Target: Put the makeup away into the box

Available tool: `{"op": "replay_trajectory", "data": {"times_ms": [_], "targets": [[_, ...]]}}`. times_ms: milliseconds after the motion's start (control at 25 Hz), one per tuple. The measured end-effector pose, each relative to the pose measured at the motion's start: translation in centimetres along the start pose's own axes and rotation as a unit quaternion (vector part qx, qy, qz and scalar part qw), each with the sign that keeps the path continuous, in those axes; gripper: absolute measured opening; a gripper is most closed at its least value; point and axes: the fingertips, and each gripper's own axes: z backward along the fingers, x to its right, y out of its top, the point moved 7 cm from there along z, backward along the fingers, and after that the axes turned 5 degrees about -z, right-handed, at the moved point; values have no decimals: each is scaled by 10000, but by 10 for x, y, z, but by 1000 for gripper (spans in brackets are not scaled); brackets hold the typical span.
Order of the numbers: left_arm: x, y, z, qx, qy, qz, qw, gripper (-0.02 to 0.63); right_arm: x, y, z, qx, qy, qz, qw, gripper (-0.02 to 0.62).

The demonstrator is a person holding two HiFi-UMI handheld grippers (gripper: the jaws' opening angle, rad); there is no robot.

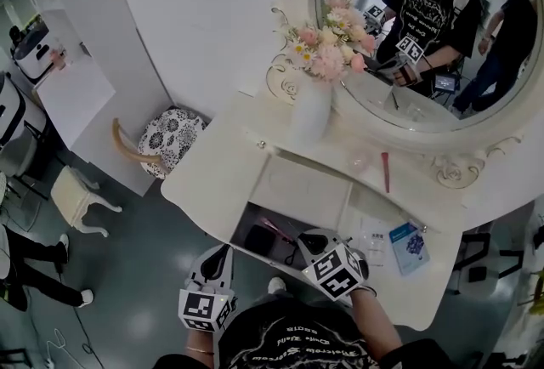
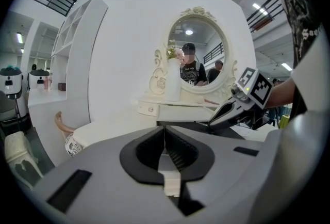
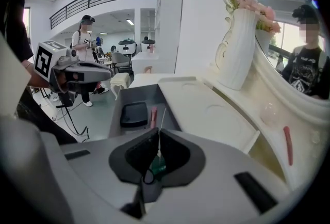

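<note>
Pinched in my right tongs (image 3: 158,138), a thin green-ended stick (image 3: 162,121) points ahead toward the open drawer (image 3: 135,95) below; left tongs (image 2: 165,132) are pressed together, empty, farther off.

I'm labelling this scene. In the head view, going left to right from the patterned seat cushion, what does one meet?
Patterned seat cushion → white flower vase → red stick → blue packet.
</note>
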Motion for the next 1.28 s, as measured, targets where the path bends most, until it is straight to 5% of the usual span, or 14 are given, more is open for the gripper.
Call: {"op": "replay_trajectory", "data": {"times_ms": [960, 1280], "targets": [[-3, 5, -19, 21, 51, 66, 10000, 18, 3, 14, -30, -769, -78, 285, 9966, 23], [-6, 4, -22, 6, -10, 73, 10000, 18, -1, 12, -32, -806, -407, 491, 9947, 23]]}}
